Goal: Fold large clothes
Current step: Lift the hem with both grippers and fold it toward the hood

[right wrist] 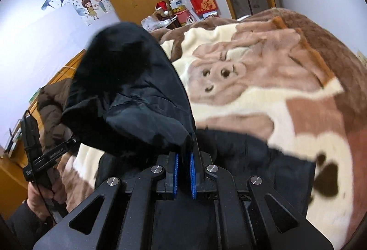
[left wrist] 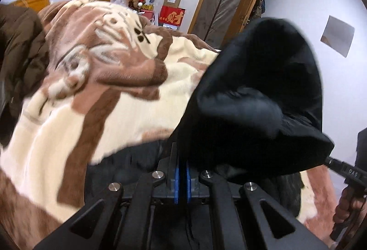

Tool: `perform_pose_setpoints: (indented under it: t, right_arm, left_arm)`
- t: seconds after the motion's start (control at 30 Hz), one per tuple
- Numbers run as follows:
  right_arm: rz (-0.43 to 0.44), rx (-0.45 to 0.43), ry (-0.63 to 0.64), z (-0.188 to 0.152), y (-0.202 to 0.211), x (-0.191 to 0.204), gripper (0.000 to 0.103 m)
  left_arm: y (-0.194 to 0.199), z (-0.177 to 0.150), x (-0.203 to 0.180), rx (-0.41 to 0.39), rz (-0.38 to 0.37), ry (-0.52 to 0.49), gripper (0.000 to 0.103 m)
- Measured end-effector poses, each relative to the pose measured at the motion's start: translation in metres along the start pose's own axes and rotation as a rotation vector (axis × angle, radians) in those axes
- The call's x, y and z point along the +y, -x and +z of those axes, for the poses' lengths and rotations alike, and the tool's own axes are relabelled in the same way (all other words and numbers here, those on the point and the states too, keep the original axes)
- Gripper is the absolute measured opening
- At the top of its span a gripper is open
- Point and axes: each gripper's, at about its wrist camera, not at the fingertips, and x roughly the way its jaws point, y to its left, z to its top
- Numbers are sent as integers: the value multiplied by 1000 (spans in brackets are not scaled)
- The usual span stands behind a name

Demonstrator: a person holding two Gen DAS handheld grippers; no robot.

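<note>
Both claws clamped on the black jacket (left wrist: 263, 89): left gripper (left wrist: 182, 172) and right gripper (right wrist: 184, 172), fabric bunched above each, over the blanket (right wrist: 263, 80).

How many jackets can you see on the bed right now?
2. The black jacket is lifted off the blanket, pinched by both grippers. The brown jacket lies heaped near the headboard. Others may be hidden.
</note>
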Motion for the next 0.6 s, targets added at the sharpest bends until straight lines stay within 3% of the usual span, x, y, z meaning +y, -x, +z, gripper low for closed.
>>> perform_pose_setpoints:
  t: [0.33,0.6]
  right_arm:
    - [-37,120,-92,-93,0,-26,5]
    - [-99,224,-161,-133,-3,-56,4]
  left_arm:
    - [17,-94,29,114,37,76,4]
    - [16,-140,42,227,111,56,4]
